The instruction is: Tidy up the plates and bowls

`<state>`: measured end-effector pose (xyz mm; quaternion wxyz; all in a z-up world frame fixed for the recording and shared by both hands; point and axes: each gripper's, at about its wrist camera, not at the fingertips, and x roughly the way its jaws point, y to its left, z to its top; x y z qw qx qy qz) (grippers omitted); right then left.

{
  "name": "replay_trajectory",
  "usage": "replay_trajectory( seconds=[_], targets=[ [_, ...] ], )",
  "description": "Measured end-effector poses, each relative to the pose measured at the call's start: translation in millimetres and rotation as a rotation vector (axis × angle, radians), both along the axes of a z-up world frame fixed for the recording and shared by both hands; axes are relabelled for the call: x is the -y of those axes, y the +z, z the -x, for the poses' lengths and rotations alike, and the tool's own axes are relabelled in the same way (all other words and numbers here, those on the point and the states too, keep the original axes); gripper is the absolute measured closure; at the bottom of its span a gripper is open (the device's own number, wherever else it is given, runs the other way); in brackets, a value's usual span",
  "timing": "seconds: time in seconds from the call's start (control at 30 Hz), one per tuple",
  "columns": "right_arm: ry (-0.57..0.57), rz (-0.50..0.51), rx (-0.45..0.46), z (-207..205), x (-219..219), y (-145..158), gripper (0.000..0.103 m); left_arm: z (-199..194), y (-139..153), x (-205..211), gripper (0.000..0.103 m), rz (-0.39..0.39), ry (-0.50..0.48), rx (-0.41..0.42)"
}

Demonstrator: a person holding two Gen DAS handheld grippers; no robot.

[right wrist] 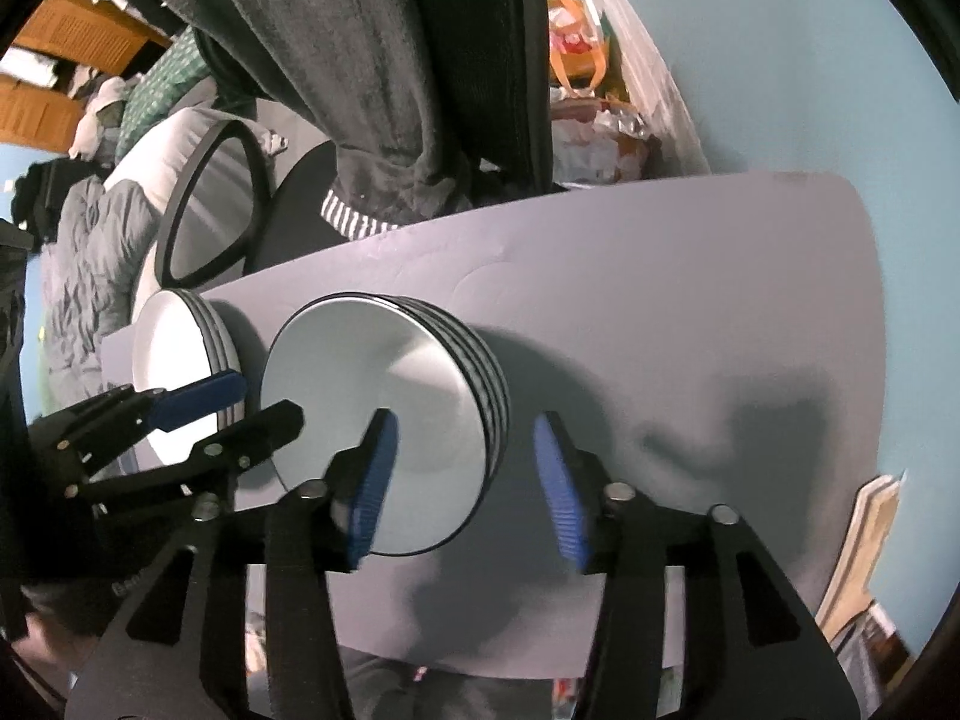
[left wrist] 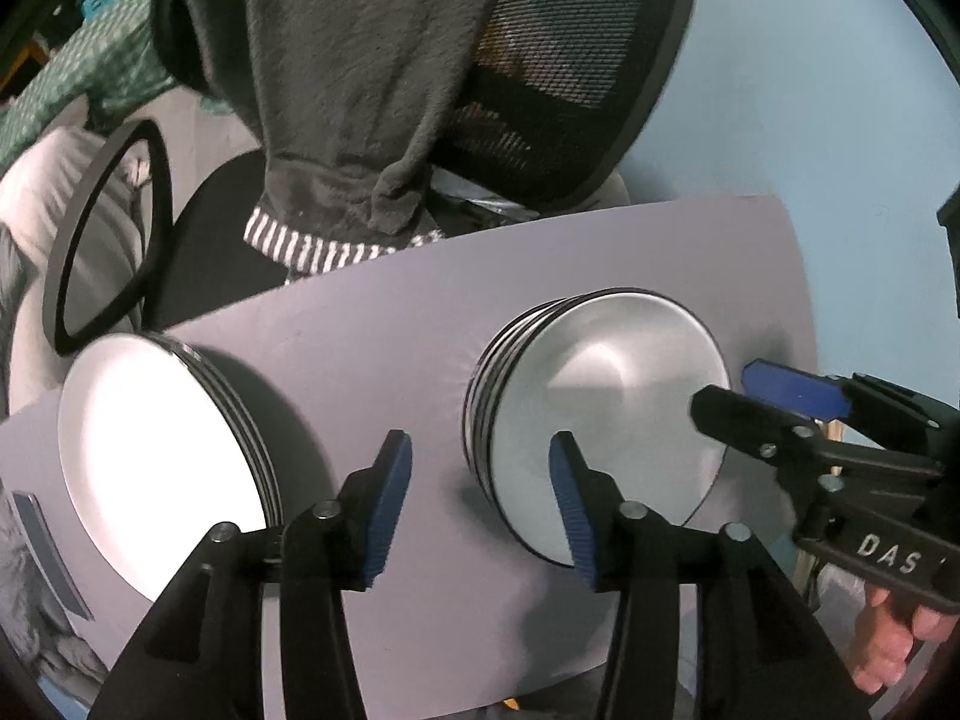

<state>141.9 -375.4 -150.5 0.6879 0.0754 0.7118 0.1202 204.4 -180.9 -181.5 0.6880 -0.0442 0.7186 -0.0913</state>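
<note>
A stack of bowls with black-and-white striped sides stands on the grey table, its white top bowl facing up. To its left is a stack of white, black-rimmed plates. My left gripper hangs open over the bowl stack's left rim, one blue pad above the bowl and the other above the table. My right gripper is open over the right rim in the same way. Each gripper shows in the other's view, the right gripper and the left gripper. Neither pad pair presses anything.
An office chair with a dark garment draped over it stands behind the table, its ring-shaped armrest at the left. A person's hand holds the right gripper. Bare table lies right of the bowls; a cluttered bag sits beyond.
</note>
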Motion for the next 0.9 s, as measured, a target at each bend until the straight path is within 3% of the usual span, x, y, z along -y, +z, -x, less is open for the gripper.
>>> replay_trajectory(
  seconds=[0.1,0.17,0.5,0.9],
  targets=[
    [0.041,-0.008,0.003,-3,1,-3,0.052,2,-7,-9,0.05,0.038,0.057,-0.019],
    [0.064,-0.019,0.001,-7,2,-9,0.051,3,-13,-15,0.041,0.055,0.101,-0.027],
    [0.137,-0.112,-0.076,-26,1,-41,0.05,16,-43,-32,0.041,0.147,0.304,-0.099],
    [0.214,-0.111,-0.098,-36,-9,-63,0.051,26,-62,-30,0.041,0.161,0.367,-0.131]
  ],
)
